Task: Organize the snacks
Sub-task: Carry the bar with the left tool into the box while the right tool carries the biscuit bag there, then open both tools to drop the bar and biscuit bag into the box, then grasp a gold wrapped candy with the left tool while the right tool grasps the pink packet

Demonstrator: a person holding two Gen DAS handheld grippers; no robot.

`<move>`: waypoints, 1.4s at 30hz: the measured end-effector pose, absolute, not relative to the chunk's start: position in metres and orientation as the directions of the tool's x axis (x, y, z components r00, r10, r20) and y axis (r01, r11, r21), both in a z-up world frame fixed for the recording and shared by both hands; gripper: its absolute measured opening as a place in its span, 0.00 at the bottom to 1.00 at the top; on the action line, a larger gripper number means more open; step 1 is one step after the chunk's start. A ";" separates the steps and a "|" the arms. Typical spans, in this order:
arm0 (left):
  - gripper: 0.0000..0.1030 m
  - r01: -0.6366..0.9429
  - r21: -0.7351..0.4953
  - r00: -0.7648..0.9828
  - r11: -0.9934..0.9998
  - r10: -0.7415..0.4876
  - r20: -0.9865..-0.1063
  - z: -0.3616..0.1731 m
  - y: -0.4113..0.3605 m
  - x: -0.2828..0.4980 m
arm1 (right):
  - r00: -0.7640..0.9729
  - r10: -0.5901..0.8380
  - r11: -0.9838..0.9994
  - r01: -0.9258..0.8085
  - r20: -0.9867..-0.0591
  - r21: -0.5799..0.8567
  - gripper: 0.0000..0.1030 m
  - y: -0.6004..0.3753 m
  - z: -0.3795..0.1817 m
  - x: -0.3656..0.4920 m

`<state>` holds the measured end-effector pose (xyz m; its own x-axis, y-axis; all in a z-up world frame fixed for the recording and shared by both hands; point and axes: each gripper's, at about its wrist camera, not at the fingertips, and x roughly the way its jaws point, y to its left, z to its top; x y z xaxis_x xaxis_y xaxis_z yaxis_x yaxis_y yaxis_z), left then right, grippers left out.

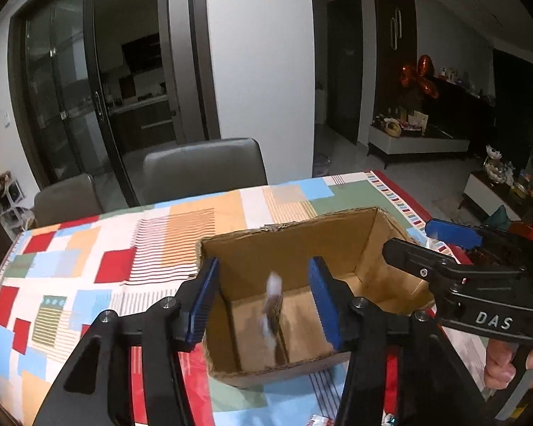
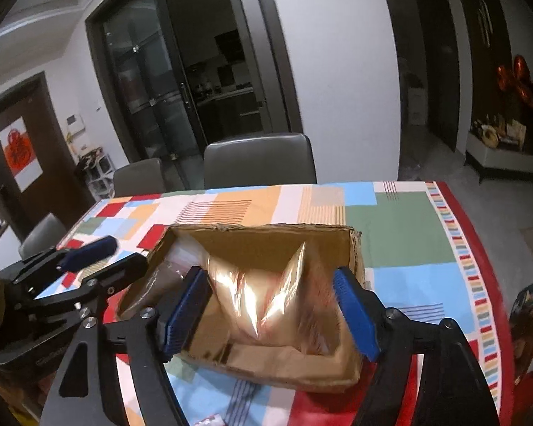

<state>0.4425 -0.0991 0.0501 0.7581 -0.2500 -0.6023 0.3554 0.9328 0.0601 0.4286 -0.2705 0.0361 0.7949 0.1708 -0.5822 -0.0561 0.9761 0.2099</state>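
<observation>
Small snack packet (image 1: 273,310), blurred, sits between the spread jaws of the left gripper (image 1: 268,303), untouched by either pad, over the open cardboard box (image 1: 287,245). Shiny clear snack bag (image 2: 266,294) in same box, between wide-open jaws of right gripper (image 2: 272,310), not clamped. Box on patchwork tablecloth (image 1: 99,248); grey chairs (image 1: 202,167) behind.

A small packet (image 1: 273,310) inside the cardboard box (image 1: 295,245) is blurring at centre frame, its print unreadable. A shiny bag (image 2: 266,298) is smearing too, hiding the box floor behind it.
</observation>
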 end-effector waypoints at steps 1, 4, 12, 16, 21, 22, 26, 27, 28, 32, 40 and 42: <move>0.50 0.350 0.063 0.761 0.935 -0.244 -0.600 0.052 -0.098 0.440 | 0.798 0.170 0.977 -0.058 -0.578 0.207 0.72 -0.271 0.037 0.427; 0.56 0.336 0.076 0.774 0.939 -0.230 -0.590 0.056 -0.094 0.428 | 0.813 0.148 0.982 -0.053 -0.563 0.181 0.72 -0.268 0.042 0.417; 0.66 0.286 0.105 0.821 0.952 -0.187 -0.540 0.069 -0.075 0.376 | 0.848 0.135 0.988 -0.074 -0.512 0.138 0.72 -0.252 0.059 0.371; 0.79 0.254 0.135 0.857 0.958 -0.158 -0.490 0.073 -0.063 0.347 | 0.860 0.147 0.988 -0.102 -0.489 0.119 0.72 -0.241 0.061 0.341; 0.82 0.231 0.180 0.886 0.956 -0.130 -0.445 0.078 -0.054 0.310 | 0.867 0.186 0.982 -0.144 -0.463 0.124 0.72 -0.229 0.061 0.306; 0.83 0.230 0.182 0.889 0.956 -0.130 -0.440 0.078 -0.052 0.303 | 0.865 0.197 0.980 -0.153 -0.461 0.130 0.72 -0.228 0.060 0.301; 0.88 0.211 0.188 0.898 0.959 -0.114 -0.425 0.078 -0.045 0.279 | 0.857 0.236 0.971 -0.191 -0.457 0.144 0.72 -0.219 0.055 0.284; 0.89 0.207 0.190 0.899 0.960 -0.110 -0.425 0.076 -0.043 0.274 | 0.855 0.246 0.969 -0.202 -0.457 0.144 0.72 -0.218 0.053 0.280; 0.91 0.200 0.191 0.899 0.961 -0.103 -0.425 0.074 -0.040 0.269 | 0.851 0.255 0.967 -0.212 -0.459 0.143 0.72 -0.215 0.051 0.276; 1.00 0.167 0.189 0.897 0.968 -0.069 -0.436 0.064 -0.031 0.252 | 0.825 0.292 0.956 -0.260 -0.483 0.135 0.72 -0.203 0.041 0.266; 1.00 0.134 0.156 0.854 0.979 -0.034 -0.519 0.031 -0.013 0.228 | 0.768 0.324 0.939 -0.335 -0.552 0.085 0.72 -0.180 0.016 0.254; 1.00 0.137 0.161 0.843 0.977 -0.029 -0.538 0.023 -0.012 0.222 | 0.753 0.330 0.932 -0.355 -0.569 0.072 0.72 -0.175 0.010 0.252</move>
<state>0.2219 -0.0121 0.0226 0.8427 -0.0291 -0.5377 0.1365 0.9774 0.1611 0.2519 -0.1750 0.0101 0.7530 0.3302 -0.5691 -0.3546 0.9323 0.0716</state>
